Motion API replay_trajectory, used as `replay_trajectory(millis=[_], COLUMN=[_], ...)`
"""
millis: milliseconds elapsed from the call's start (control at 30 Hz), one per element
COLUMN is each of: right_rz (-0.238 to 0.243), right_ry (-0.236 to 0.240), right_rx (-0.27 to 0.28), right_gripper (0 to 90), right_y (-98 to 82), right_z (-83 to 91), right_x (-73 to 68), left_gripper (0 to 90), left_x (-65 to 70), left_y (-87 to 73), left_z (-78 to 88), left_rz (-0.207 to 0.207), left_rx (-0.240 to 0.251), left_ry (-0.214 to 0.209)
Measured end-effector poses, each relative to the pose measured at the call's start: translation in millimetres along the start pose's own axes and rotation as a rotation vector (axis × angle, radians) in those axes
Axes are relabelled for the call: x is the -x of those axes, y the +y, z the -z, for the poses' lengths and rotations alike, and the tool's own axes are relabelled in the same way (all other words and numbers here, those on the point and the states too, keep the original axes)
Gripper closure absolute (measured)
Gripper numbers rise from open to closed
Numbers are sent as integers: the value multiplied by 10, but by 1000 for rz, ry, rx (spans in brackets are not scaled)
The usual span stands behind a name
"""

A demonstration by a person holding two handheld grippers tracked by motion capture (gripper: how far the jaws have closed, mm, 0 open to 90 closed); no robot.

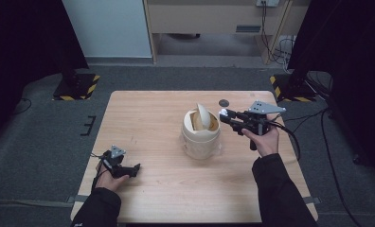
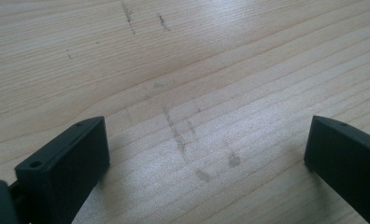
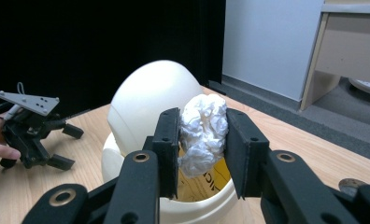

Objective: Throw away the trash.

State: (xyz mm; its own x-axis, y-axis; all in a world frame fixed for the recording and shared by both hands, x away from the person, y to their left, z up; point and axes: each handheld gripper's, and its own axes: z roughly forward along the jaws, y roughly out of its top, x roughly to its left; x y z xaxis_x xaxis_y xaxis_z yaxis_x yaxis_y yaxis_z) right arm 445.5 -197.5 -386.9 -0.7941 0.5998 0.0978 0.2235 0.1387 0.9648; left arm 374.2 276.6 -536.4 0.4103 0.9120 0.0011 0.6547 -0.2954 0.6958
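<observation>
A cream swing-lid bin (image 1: 201, 134) is seen standing upright near the middle of the light wooden bench (image 1: 152, 118), its domed flap tipped so that the opening shows. The right tongs (image 1: 226, 116) are held in the right hand (image 1: 263, 139) just beside the bin's rim, on its right side in the high view. In the right gripper view a crumpled white paper wad (image 3: 202, 133) is seen clamped between the two black jaws, which are closed against its sides; the wad is held over the bin's opening (image 3: 206, 186), in front of the tipped flap (image 3: 148, 109). Yellow material with dark lettering is glimpsed inside the bin, too partly hidden to be read.

The left tongs (image 1: 132, 170) are held low in the left hand (image 1: 111, 179) at the near left part of the bench, well apart from the bin. In the left gripper view their jaws are seen spread wide with nothing between them, only bare wood grain with faint grey scuff marks (image 2: 183, 140) below.

A small dark round object (image 1: 224, 102) lies on the bench beyond the bin, near the far edge; what it is cannot be told
</observation>
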Motion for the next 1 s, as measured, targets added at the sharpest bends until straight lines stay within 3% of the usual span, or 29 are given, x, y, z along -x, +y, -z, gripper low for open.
replay_trajectory(millis=[1000], right_rz=[6], right_ry=[-2], right_rx=[-113], right_gripper=[658], right_y=[-214], right_z=[-374], right_x=[33], left_gripper=[0], left_x=[0], left_y=[0], left_z=[0], left_rz=[0], left_rx=[0], left_ry=[0])
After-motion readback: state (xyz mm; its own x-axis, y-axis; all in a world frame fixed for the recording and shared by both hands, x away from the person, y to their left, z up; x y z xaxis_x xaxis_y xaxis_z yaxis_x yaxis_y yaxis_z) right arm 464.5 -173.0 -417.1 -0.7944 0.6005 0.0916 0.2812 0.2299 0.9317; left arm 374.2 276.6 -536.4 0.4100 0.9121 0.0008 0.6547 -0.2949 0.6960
